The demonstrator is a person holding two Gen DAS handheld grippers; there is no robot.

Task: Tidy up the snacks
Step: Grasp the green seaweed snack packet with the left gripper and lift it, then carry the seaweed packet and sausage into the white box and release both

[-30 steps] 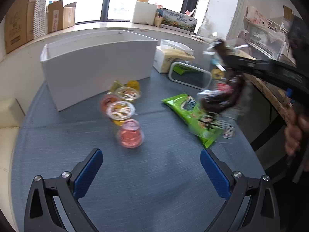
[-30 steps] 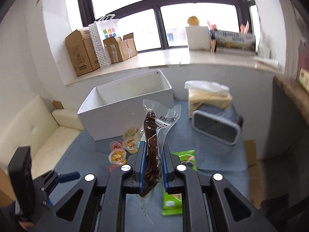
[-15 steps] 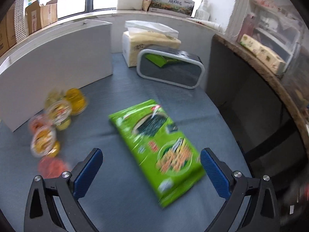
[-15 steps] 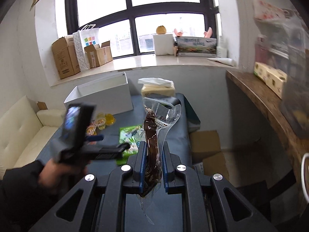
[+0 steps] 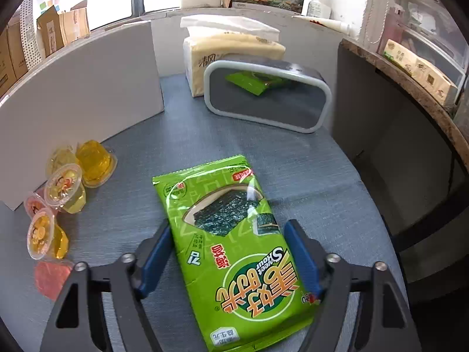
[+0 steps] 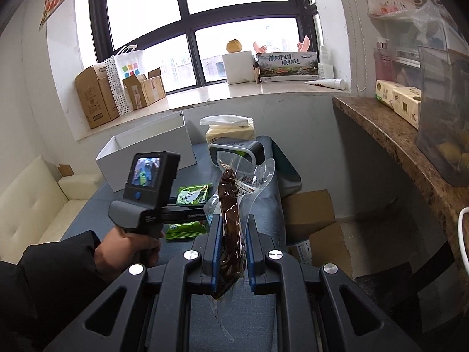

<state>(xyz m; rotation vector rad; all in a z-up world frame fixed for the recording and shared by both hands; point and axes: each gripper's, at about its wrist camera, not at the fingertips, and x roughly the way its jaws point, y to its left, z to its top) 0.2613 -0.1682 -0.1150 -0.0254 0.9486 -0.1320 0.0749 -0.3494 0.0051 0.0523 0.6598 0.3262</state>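
Observation:
A green seaweed snack packet point(image 5: 231, 249) lies flat on the blue-grey table. My left gripper point(image 5: 227, 252) is open, its blue fingers on either side of the packet's middle, close to its edges. The packet also shows in the right wrist view point(image 6: 190, 208) beyond the left tool. My right gripper point(image 6: 231, 246) is shut on a clear vacuum pack holding a dark brown snack point(image 6: 230, 205), held upright in the air over the table's right side. Several jelly cups point(image 5: 63, 187) sit at the left.
A white open box point(image 5: 88, 88) stands at the back left. A grey-rimmed bin point(image 5: 266, 96) lies on its side with a green packet inside, a tissue pack point(image 5: 231, 50) behind it. A stone counter point(image 6: 410, 158) runs along the right. Cardboard boxes point(image 6: 310, 214) sit on the floor.
My left gripper swung right from the jelly cups, moved down over the green packet and narrowed around it. My right gripper drew back to the right, still holding the brown snack pack.

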